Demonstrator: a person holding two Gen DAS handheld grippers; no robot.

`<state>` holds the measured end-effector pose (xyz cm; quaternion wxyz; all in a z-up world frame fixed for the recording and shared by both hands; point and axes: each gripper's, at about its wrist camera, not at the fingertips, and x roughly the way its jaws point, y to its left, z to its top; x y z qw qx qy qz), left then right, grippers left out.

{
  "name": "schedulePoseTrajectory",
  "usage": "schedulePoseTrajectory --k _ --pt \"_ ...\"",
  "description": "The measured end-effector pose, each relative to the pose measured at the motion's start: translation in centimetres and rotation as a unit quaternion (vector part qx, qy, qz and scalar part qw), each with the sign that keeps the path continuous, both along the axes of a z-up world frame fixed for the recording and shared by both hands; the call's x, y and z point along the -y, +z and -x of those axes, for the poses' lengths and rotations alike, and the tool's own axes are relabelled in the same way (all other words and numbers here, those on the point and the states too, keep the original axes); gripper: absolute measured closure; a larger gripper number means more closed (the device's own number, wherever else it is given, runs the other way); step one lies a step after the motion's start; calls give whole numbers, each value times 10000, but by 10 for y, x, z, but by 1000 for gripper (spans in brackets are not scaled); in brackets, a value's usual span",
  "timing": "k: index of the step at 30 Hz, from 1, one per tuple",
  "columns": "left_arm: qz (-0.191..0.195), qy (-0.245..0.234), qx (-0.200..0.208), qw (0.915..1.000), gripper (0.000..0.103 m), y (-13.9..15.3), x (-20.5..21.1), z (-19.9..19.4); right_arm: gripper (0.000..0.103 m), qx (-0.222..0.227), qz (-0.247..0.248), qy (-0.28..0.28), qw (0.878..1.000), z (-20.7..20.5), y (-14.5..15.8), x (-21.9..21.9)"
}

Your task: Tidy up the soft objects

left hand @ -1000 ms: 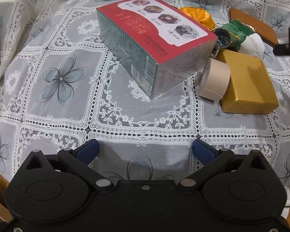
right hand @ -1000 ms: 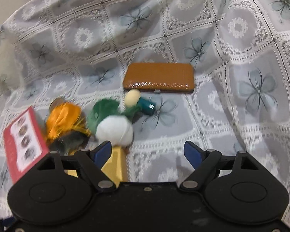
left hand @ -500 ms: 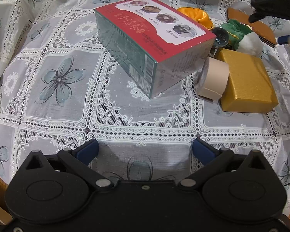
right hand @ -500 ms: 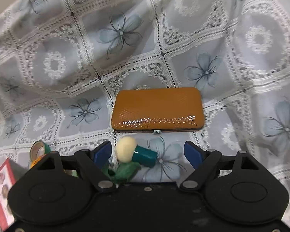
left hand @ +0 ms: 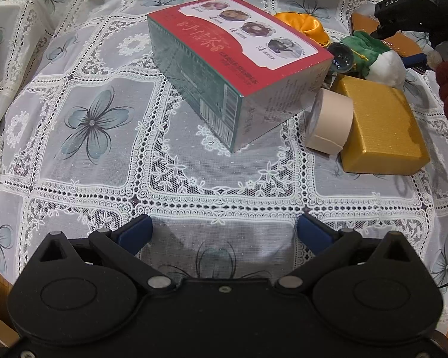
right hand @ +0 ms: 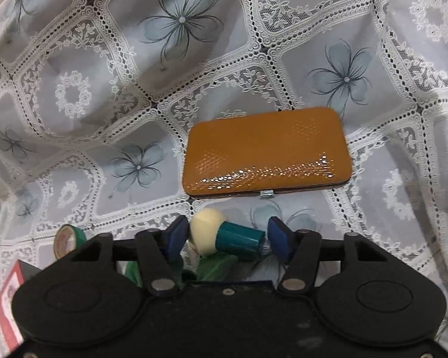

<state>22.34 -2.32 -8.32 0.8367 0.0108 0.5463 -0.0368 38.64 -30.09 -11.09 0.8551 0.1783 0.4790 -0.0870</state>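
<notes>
Closing right claw [right hand: 227, 238] around cylindrical teal, foam-tipped brush [right hand: 227, 235]

Ahead of the left gripper [left hand: 224, 232] the lace tablecloth [left hand: 83, 113] lies bare — open room straight on and off to its left. Farther ahead, to its right, a red-topped box [left hand: 239, 68] blocks the way, with a beige tape roll [left hand: 328, 125] and a gold box [left hand: 382, 128] packed against its right side. The right gripper [right hand: 228, 237] has a teal-handled brush [right hand: 224, 235] between its closing jaws, an orange case [right hand: 265, 155] just beyond — bare cloth past that.
</notes>
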Motion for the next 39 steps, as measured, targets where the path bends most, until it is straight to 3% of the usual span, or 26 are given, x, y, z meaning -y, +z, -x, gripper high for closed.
schedulePoseTrajectory --k 9,12,13,19,23,27,39 --pt "-21 31 18 10000 2 1 1 1 35 11 101 35 9999 1 2 -9" --pt "-22 31 18 10000 2 1 2 1 37 -50 140 -26 9999 0 2 -10" --pt "-21 33 19 10000 2 1 2 1 45 -74 165 -56 9998 -1 1 -10" --pt "1 66 38 10000 2 2 1 1 46 -53 188 -25 9998 6 0 -5" --pt "17 116 24 9999 3 5 0 -1 46 180 342 -135 9992 33 14 5" --pt "25 131 267 9996 13 18 5 2 45 299 482 -198 9982 72 26 15" --pt "94 -6 941 9955 13 55 32 -14 45 567 828 -92 9949 174 42 2"
